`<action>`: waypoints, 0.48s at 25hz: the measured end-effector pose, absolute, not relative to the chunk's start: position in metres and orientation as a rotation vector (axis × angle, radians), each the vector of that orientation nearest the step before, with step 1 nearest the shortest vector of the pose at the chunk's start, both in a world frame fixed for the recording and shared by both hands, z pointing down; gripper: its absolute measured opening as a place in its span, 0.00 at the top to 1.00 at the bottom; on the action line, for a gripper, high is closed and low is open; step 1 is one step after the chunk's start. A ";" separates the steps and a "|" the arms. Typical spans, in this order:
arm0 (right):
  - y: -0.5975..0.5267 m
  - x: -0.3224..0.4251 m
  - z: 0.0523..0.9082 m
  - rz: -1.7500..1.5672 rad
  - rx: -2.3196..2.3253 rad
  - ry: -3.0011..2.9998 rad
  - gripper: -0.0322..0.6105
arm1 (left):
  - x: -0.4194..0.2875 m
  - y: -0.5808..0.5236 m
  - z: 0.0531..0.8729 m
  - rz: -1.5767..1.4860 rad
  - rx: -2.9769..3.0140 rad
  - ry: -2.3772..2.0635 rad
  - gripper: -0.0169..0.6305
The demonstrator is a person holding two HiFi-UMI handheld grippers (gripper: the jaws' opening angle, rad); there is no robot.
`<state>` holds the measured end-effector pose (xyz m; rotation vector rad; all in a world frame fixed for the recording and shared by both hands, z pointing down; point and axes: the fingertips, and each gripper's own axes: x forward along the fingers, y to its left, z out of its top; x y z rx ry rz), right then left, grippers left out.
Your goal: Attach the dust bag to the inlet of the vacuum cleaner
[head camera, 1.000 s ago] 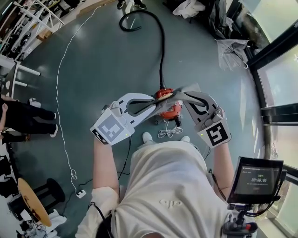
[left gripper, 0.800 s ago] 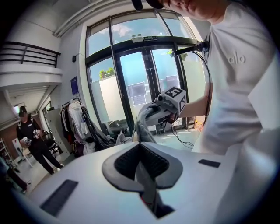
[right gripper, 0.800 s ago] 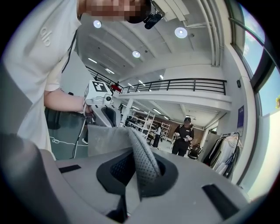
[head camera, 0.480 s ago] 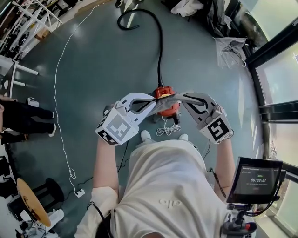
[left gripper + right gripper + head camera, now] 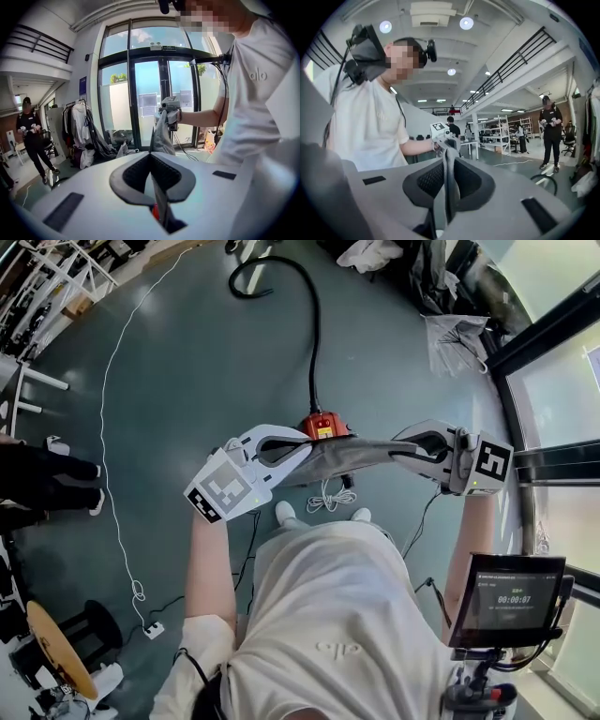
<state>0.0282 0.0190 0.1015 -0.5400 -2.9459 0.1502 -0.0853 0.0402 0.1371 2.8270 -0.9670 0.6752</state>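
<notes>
Grey cloth is pinched flat in both sets of fingers. Your left gripper point(image 5: 151, 161) is clamped on one end of the dust bag point(image 5: 354, 456) and your right gripper point(image 5: 446, 161) on the other, so the bag hangs between them as a taut band.

Expect it to handle as light, soft and limp. It will fold and sag the moment you ease the tension, and it has no stiffness to push with. To mate it with the inlet, you would do best to hold it close beside its opening, one grip on either side, so the mouth stays spread. No view shows where that opening lies, nor the inlet itself.

Just beneath your left fingertips sits the red vacuum cleaner point(image 5: 321, 425), partly covered by the bag. Its black hose point(image 5: 315, 334) runs straight away from the fingers across the floor. A white cord point(image 5: 328, 498) lies coiled between the machine and your shoes, so mind it when you lower. Outward of the left fingers the floor offers plenty of room. Outward of the right fingers stand glazed doors, and a screen point(image 5: 506, 601) sits by your right elbow.
</notes>
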 end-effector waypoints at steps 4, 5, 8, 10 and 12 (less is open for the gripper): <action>0.004 0.040 0.093 0.309 -0.601 -3.028 0.91 | -0.086 0.040 0.133 0.724 2.837 -0.976 0.96; 0.002 0.041 0.093 0.308 -0.607 -3.038 0.91 | -0.089 0.039 0.133 0.743 2.836 -0.985 0.96; -0.008 0.037 0.093 0.289 -0.571 -3.064 0.91 | -0.109 0.038 0.136 0.788 2.796 -1.043 0.96; -0.016 0.031 0.088 0.292 -0.546 -3.088 0.91 | -0.126 0.039 0.141 0.852 2.751 -1.085 0.96; -0.025 0.019 0.080 0.242 -0.510 -3.126 0.91 | -0.136 0.040 0.148 0.957 2.717 -1.109 0.96</action>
